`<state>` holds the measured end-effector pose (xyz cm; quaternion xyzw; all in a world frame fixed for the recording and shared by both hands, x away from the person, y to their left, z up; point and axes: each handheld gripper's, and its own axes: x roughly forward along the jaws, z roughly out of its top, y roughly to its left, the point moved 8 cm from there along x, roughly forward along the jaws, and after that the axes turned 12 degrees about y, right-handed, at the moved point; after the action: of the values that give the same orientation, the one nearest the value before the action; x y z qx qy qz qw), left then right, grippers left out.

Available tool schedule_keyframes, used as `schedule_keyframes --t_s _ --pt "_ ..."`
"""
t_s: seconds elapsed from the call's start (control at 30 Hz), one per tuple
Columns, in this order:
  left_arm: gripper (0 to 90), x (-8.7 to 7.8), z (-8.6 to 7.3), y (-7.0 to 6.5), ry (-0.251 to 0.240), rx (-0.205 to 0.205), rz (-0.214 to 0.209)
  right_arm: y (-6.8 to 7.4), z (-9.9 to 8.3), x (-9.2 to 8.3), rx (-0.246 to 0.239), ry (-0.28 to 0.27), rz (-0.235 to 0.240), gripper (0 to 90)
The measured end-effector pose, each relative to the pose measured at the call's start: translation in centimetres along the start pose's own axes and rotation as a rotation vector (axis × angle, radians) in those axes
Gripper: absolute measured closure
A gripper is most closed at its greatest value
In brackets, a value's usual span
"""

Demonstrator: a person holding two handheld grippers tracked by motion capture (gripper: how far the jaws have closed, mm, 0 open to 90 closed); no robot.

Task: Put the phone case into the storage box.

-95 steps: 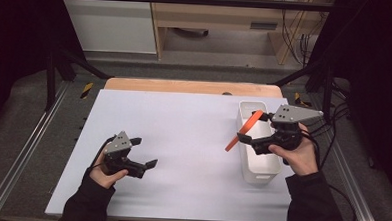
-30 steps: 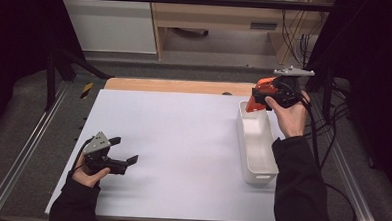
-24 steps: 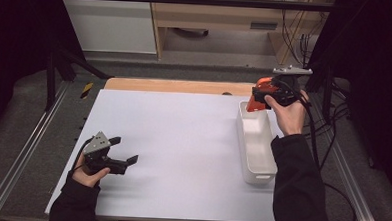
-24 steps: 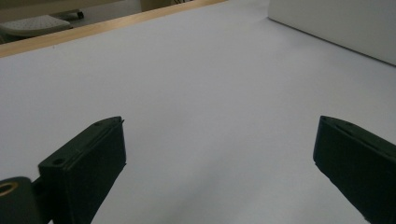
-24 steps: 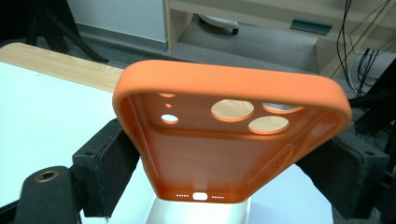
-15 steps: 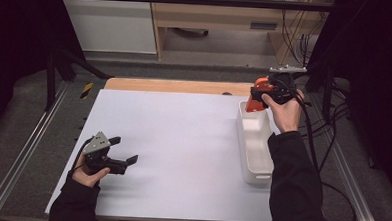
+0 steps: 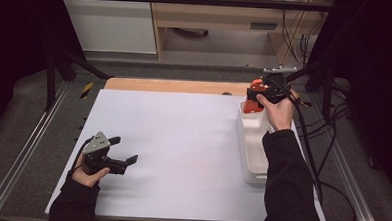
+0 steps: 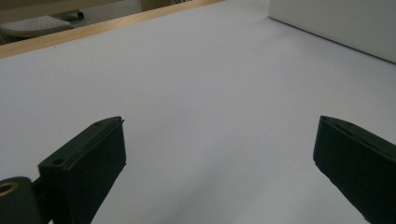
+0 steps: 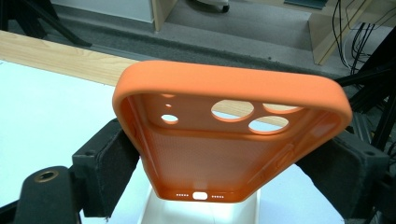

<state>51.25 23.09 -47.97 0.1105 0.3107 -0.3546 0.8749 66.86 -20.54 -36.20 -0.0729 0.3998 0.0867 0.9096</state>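
Care matters now: the right claw [image 7: 253, 94], squeezed shut on the orange phone case [image 9: 231, 135], holds it just above the far end of the white bin [image 7: 253, 143], so lower it straight in, while the left claw [image 7: 124, 157] waits wide open and empty.

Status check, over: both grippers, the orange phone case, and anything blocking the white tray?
Right gripper shut on orange phone case, above white tray far end. Left gripper open, empty, over table. Nothing seen blocking the tray.

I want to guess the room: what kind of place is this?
Probably a lab or workshop: a white table in a metal frame, cables trailing off, and a desk behind.
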Motion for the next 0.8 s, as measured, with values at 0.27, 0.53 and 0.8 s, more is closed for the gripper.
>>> schedule_keyframes --t_s 0.27,0.53,0.8 --pt "2.0 0.0 0.0 -0.1 0.004 0.006 -0.001 0.3 -0.1 1.4 0.0 0.025 -0.021 15.6" --pt "2.0 0.1 0.0 -0.1 0.005 0.009 -0.002 0.2 -0.3 2.2 0.003 0.042 -0.039 15.6" --pt "2.0 0.2 -0.1 -0.1 0.007 0.012 -0.003 0.2 -0.6 3.2 0.006 0.055 -0.048 15.5"
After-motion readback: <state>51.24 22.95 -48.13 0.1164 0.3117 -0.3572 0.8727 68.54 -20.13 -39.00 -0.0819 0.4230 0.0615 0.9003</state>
